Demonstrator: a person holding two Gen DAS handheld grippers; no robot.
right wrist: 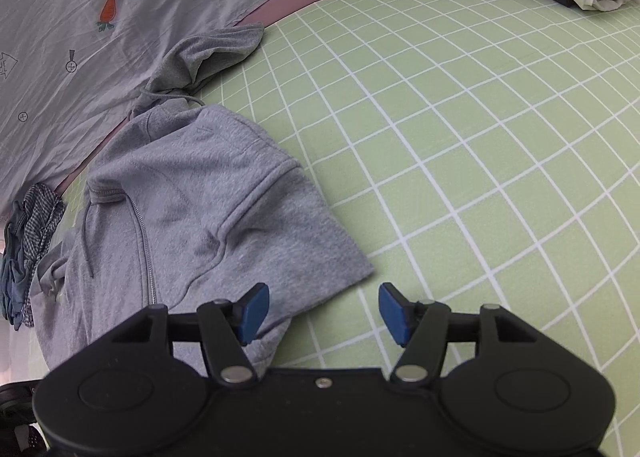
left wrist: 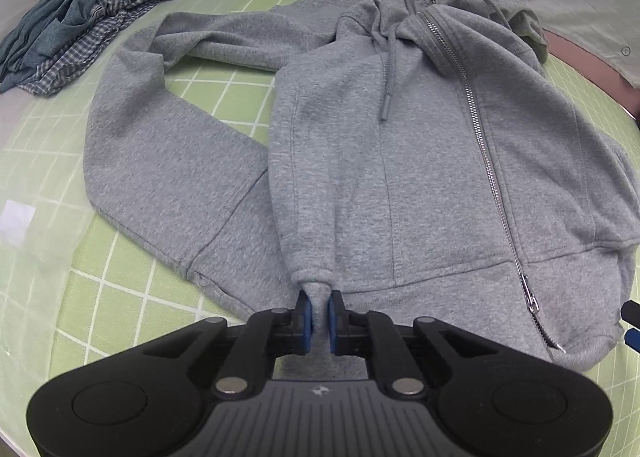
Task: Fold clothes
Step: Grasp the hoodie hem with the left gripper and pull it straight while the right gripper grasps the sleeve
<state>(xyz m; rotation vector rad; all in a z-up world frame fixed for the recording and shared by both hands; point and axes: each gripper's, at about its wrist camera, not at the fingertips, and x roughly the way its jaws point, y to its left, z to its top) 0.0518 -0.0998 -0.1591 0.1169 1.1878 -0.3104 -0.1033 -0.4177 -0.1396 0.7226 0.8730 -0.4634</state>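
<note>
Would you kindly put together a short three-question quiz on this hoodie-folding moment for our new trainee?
1. True or false: the left gripper is shut on the cuff of the grey hoodie.
2. The right gripper is: A) clamped on the zipper, B) open, one pad over the hoodie's hem and the other over the green grid mat, C) holding a white shirt.
3. Fill in: in the left wrist view, a heap of blue and checked clothes lies at the far ____ of the mat.

Key: 1 true; 2 B; 3 left.
</note>
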